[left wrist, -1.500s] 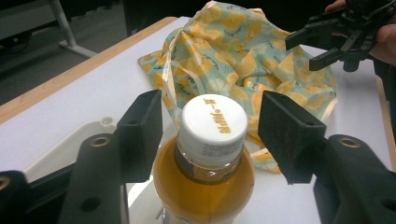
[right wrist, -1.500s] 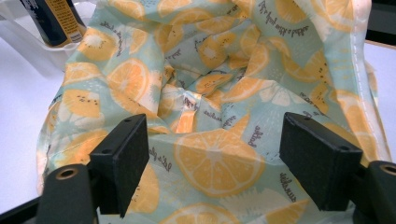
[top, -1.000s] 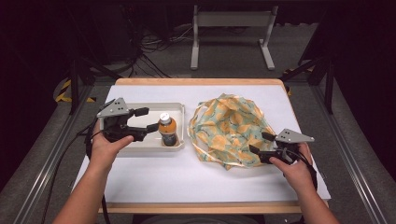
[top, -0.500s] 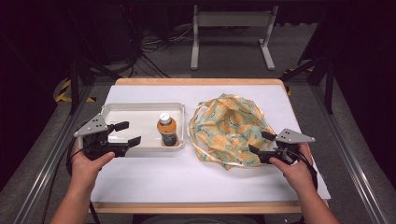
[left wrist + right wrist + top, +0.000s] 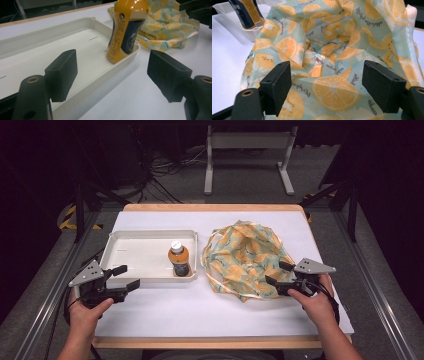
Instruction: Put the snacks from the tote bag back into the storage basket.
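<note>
Nearest the table's front edge, the left gripper is held just in front of the white tray, jaws spread and empty, one over the tray's near rim and one over the white table. Right of the tray, the right gripper is held at the near edge of the citrus-print cloth bag, jaws spread wide, nothing pinched. Farther back, an orange bottle is seen upright in the tray's right end, the crumpled bag just beside the tray.
</note>
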`<state>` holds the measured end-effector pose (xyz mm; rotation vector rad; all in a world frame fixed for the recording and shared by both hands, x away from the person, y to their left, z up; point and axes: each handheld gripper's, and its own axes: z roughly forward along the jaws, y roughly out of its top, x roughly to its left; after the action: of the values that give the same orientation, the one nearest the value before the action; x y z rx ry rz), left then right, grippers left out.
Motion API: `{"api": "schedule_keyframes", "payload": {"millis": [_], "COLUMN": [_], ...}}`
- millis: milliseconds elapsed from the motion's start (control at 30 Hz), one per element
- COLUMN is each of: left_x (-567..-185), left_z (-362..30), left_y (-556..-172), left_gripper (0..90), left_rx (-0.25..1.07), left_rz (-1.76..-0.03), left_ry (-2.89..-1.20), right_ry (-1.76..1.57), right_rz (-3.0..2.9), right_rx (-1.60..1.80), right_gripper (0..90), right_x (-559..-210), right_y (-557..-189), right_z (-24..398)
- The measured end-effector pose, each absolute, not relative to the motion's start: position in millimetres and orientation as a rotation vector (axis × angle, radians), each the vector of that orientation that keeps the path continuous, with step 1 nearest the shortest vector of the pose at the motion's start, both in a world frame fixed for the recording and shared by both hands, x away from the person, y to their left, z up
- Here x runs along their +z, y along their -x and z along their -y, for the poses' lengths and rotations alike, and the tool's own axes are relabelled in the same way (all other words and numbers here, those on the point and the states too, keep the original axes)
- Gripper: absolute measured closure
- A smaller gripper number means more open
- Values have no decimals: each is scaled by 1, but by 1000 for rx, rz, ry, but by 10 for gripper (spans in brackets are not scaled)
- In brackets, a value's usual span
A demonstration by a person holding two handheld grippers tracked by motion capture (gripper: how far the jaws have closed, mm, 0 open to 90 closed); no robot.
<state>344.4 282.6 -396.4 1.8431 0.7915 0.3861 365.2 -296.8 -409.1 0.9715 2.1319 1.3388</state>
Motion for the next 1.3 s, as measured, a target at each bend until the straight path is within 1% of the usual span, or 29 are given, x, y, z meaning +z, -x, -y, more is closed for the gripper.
{"api": "schedule_keyframes", "payload": {"millis": [133, 267, 600, 833, 1300], "left_x": [-402, -415, -433, -442, -440], "left_z": [-287, -293, -294, -293, -289], "left_y": [-341, -340, -347, -350, -350], "left_gripper": [245, 241, 237, 235, 235], "left_rx": [393, 391, 430, 386, 381], "left_rz": [-791, -828, -853, -863, -839], "left_ry": [-1846, -1826, -1915, -1899, -1877], "right_ry": [-973, -971, -973, -965, -969], "right_rz": [-2133, -2132, -2131, -2131, -2119], "right_rx": [1335, 1335, 1341, 1346, 1352], "right_gripper": [244, 244, 244, 244, 244], "right_x": [-410, -411, -416, -417, -416], "right_y": [-365, -366, -367, -367, -367], "right_z": [297, 297, 299, 298, 299]}}
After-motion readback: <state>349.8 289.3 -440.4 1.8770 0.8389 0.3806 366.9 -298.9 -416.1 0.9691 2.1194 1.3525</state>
